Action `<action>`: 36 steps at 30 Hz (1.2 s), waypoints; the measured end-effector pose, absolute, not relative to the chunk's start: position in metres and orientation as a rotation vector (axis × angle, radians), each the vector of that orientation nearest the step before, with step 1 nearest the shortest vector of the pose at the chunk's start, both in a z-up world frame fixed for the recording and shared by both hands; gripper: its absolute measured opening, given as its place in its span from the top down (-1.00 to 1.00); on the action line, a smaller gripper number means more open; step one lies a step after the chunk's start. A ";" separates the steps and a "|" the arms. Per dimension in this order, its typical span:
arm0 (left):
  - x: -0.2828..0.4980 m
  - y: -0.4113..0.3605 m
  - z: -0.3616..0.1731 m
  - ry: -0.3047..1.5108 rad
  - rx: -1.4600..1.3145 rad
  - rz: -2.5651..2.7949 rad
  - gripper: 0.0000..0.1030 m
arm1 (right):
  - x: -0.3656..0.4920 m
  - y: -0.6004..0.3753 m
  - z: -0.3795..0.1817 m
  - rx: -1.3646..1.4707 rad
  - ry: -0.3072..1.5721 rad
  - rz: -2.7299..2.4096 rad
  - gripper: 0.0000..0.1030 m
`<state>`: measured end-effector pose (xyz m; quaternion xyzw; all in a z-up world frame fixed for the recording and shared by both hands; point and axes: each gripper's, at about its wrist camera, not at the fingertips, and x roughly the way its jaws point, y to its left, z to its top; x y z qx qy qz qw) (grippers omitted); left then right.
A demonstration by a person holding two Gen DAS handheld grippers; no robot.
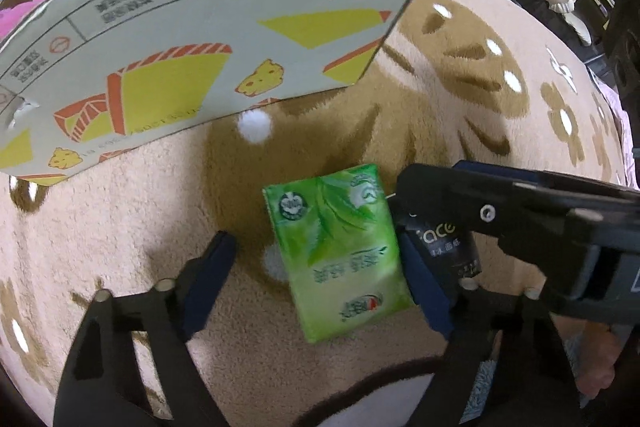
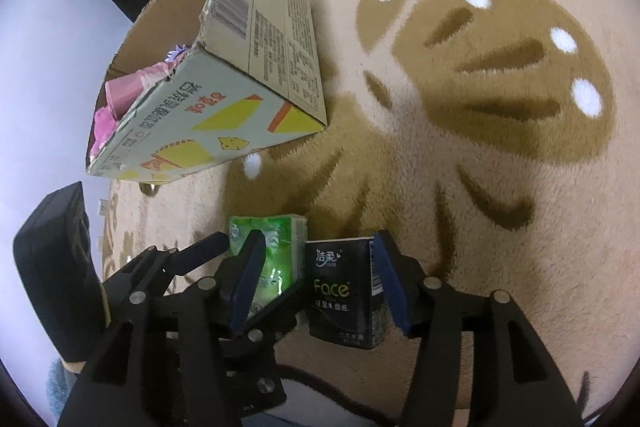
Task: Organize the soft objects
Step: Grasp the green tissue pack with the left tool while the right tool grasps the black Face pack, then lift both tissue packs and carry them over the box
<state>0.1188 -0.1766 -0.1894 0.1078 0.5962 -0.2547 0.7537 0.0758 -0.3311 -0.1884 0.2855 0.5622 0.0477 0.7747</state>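
- The left claw [image 1: 316, 267] straddles the green tissue pack [image 1: 340, 251] lying flat on the rug [image 1: 460, 67]. One finger touches its side, the other stands apart, so it is not gripped.
- The right claw [image 2: 320, 279] stands released around the upright black tissue pack [image 2: 344, 295]; whether its pads touch is unclear.
- Ahead of both claws sits the cardboard box [image 2: 224, 115], pink soft items [image 2: 124, 95] inside, likely the destination.

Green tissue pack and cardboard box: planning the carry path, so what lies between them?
Only bare carpet with its brown pattern separates the green tissue pack from the cardboard box; both wrist views show this.
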 end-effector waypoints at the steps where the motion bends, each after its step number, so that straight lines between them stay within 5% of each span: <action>1: 0.119 -0.175 -0.187 1.304 0.241 -0.548 -0.35 | 0.076 -0.331 -0.189 0.620 1.217 0.103 -0.16; 3: 0.117 -0.172 -0.187 1.303 0.262 -0.529 -0.10 | 0.076 -0.331 -0.190 0.622 1.223 0.106 -0.16; 8: 0.115 -0.167 -0.185 1.294 0.276 -0.518 -0.01 | 0.082 -0.321 -0.200 0.594 1.285 0.111 -0.16; 36: 0.107 -0.104 -0.144 1.228 0.242 -0.398 0.00 | 0.086 -0.314 -0.210 0.608 1.312 0.120 -0.18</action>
